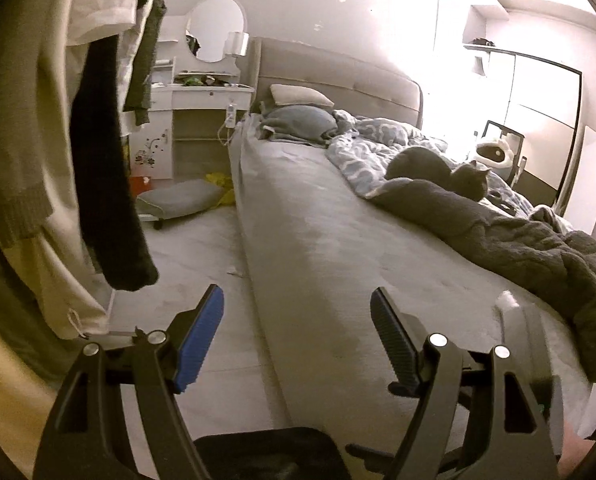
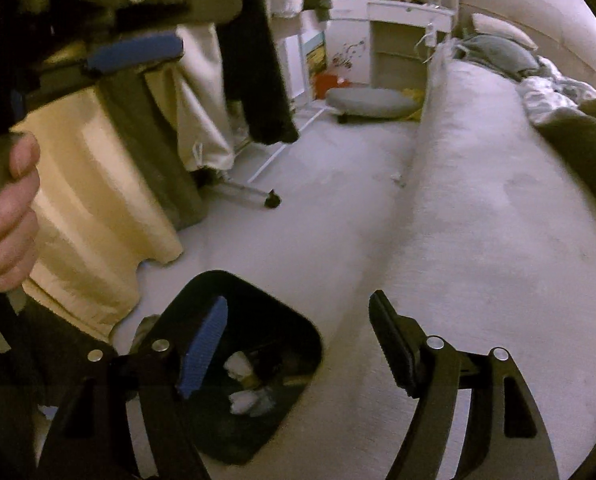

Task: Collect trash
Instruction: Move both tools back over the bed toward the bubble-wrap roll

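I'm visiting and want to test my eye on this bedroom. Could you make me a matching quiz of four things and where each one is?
Things:
1. grey cat
2. black bin
3. round mirror
4. grey cushion

Places:
A. above the white dressing table
B. on the floor beside the bed, at the headboard end
C. on the bed, on the rumpled bedding
D. on the floor by the bed's near end, white scraps inside

Pairs: 1-C, 2-D, 3-A, 4-B

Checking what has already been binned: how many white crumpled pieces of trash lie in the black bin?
2 that I can make out in the black bin: one white wad higher up, another below it. More may be hidden behind the right gripper.
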A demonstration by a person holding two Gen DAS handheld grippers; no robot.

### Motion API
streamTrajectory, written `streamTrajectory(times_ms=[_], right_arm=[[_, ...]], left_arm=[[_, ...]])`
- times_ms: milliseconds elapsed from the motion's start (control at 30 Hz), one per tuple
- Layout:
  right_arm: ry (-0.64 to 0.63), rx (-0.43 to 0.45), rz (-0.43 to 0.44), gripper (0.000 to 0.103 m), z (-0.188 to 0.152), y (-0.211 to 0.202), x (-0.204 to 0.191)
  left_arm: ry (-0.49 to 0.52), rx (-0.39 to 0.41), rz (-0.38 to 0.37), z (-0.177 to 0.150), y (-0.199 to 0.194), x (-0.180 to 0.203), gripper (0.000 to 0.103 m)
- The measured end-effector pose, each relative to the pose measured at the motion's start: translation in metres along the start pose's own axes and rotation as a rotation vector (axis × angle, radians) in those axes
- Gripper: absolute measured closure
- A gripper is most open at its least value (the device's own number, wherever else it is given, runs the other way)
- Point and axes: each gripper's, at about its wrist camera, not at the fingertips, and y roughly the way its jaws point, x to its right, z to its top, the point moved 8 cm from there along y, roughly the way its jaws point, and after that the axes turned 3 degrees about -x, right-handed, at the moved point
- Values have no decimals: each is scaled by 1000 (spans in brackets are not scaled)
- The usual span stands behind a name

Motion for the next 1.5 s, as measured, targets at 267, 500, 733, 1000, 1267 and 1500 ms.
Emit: streamTrajectory(times_ms=[267,500,733,1000,1267,1500], right_arm=[[46,77,-80,26,-9,-38,48],[89,85,-145,26,-34,-57,89],[136,127,-220,26,-48,-87,129],[202,149,-301,25,-78,-113,172],[286,154,-357,25,-108,-130,206],[363,130,-326,40,-128,-130,228]], left_arm=[[20,-13,-44,-3,16,37,24],[34,-48,-66,-13,33,61,24],[46,-70,-96,-20,47,92,24],[58,-109,-138,-32,63,126,20],[71,-135,-165,-41,78,156,16],[75,-170,-212,-50,89,182,9]])
